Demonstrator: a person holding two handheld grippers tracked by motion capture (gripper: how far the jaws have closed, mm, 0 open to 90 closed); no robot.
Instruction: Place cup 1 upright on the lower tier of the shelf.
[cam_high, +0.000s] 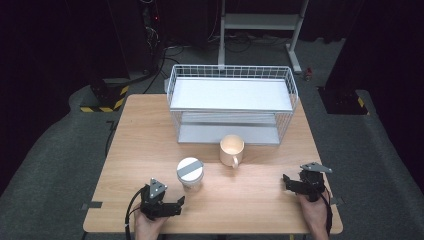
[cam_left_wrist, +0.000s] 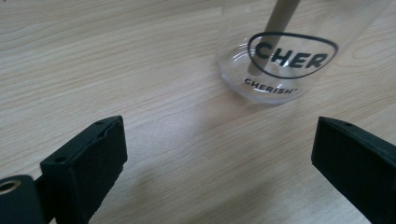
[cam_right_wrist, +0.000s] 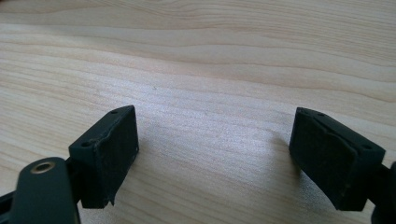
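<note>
Clear lidded cup (cam_high: 190, 172) marked CHERISH near-centre on wooden table (cam_high: 250, 195), cream mug (cam_high: 231, 150) just beyond-right, white wire rack (cam_high: 232, 102) at far side, left gripper (cam_high: 172, 205) near-left — jaws apart, empty, right gripper (cam_high: 290, 182) near-right — jaws apart, empty

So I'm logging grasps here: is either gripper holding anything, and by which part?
Nothing is held. The left gripper is open near the clear lidded cup, and the right gripper is open over bare table.
</note>
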